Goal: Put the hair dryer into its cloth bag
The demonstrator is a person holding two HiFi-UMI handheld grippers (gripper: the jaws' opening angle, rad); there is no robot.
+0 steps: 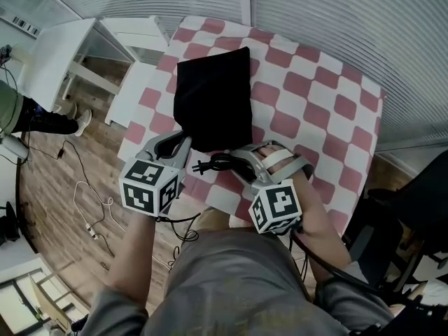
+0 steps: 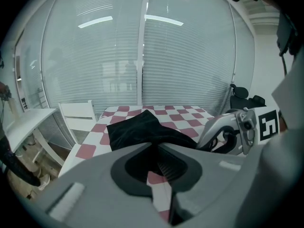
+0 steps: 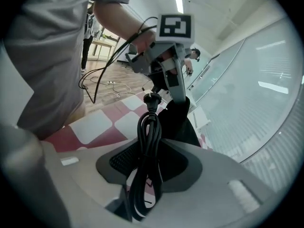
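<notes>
A black cloth bag (image 1: 213, 93) lies on the red-and-white checked table (image 1: 315, 110). My left gripper (image 1: 183, 144) is at the bag's near left corner, jaws closed on the cloth, which rises in a peak to the tips (image 2: 154, 148). Just to its right, my right gripper (image 1: 236, 161) is shut on the hair dryer's bundled black cord (image 1: 215, 163). In the right gripper view the cord bundle (image 3: 149, 141) runs between the jaws with its plug (image 3: 152, 99) pointing at the bag (image 3: 179, 122). The dryer's body is hidden. The left gripper view shows the right gripper (image 2: 211, 144) close beside the bag (image 2: 137, 129).
A white chair (image 1: 136, 61) and a white desk (image 1: 56, 54) stand left of the table. Cables (image 1: 91, 215) lie on the wood floor. A person (image 1: 28, 114) stands at the far left. A black chair (image 1: 409, 208) sits at the right. Blinds cover the wall behind.
</notes>
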